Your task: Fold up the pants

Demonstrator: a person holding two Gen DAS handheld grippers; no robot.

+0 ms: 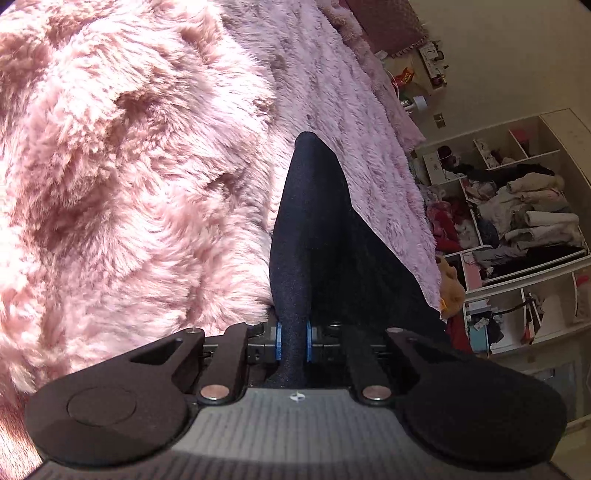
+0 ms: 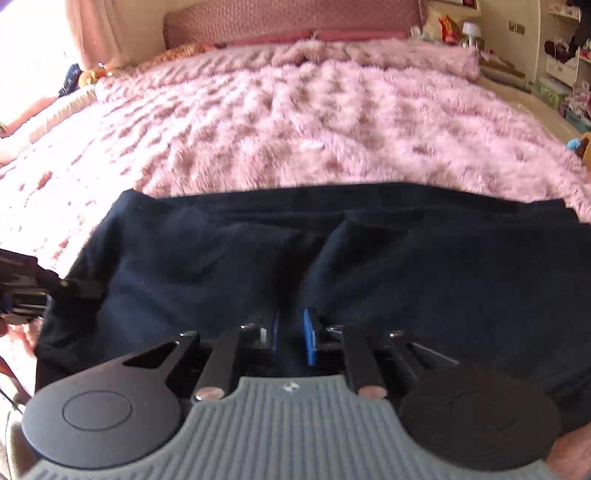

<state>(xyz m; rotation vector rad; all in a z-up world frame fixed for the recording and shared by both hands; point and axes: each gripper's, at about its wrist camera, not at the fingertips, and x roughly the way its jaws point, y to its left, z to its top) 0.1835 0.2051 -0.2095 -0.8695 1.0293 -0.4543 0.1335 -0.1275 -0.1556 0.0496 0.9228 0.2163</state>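
Note:
The dark navy pants (image 2: 369, 258) lie spread across the near part of a fluffy pink blanket (image 2: 295, 122) on a bed. My right gripper (image 2: 291, 332) is shut on a bunched fold of the pants at their near edge, blue pads on each side of the cloth. My left gripper (image 1: 293, 341) is shut on another part of the pants (image 1: 314, 229), which rises as a dark ridge in front of the camera. The left gripper also shows in the right wrist view (image 2: 33, 291), at the pants' left side.
The pink blanket (image 1: 129, 166) fills the left wrist view. Open white shelves (image 1: 517, 229) stuffed with clothes stand to the right of the bed. A headboard (image 2: 291, 22) and a cluttered bedside surface (image 2: 458, 29) lie at the far end.

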